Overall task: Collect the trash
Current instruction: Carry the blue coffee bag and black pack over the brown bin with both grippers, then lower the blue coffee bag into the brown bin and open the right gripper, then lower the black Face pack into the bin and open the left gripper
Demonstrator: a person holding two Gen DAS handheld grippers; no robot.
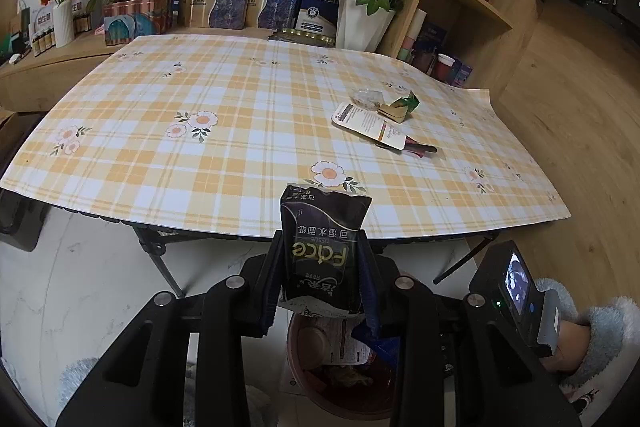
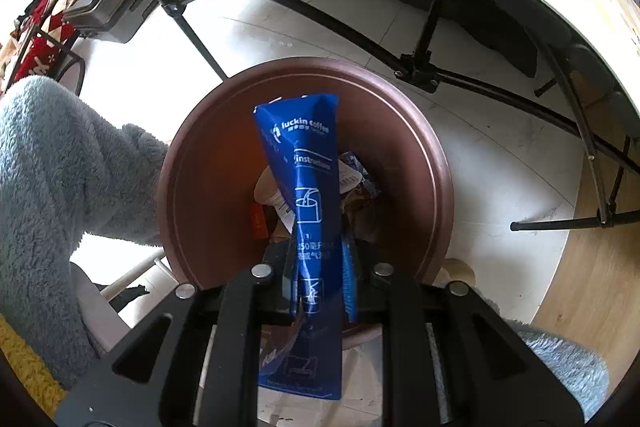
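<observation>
Left gripper [image 1: 320, 267]: held level just off the near edge of the worktop, above the bin; closed tight on a black tissue packet [image 1: 324, 243].
Black tissue packet: soft glossy plastic, crumpled; long axis upright in the left wrist view, print upside down, torn open end pointing toward the worktop.
Right gripper [image 2: 318, 277]: tilted steeply downward over the bin mouth; clamped on a blue coffee sachet [image 2: 308, 187].
Blue coffee sachet: slim, shiny foil, creased and twisted at the middle; long axis along the fingers, far end flared out over the bin interior.
Sleeves: fluffy grey-blue fleece [image 2: 60, 179] at left in the right wrist view, beside the bin rim.
Bin [image 2: 420, 147]: round, smooth brown plastic, standing on pale marble-look floor [image 2: 500, 187] under the near edge of the worktop; wrappers and printed paper scraps lying at the bottom.
Worktop [image 1: 200, 155]: folding table on black metal legs, covered by a yellow-and-white checked cloth with daisy prints.
Remaining trash: toward the right edge of the worktop, a flat white printed card [image 1: 370, 125] lying diagonally, a dark thin item under its near end; just beyond, a folded green-and-tan wrapper [image 1: 400, 107] and a crumpled clear film [image 1: 366, 97].
Far side: wooden ledge with gold-and-blue boxes [image 1: 236, 5], white vase of red roses [image 1: 364, 23], pink blossoms at left.
</observation>
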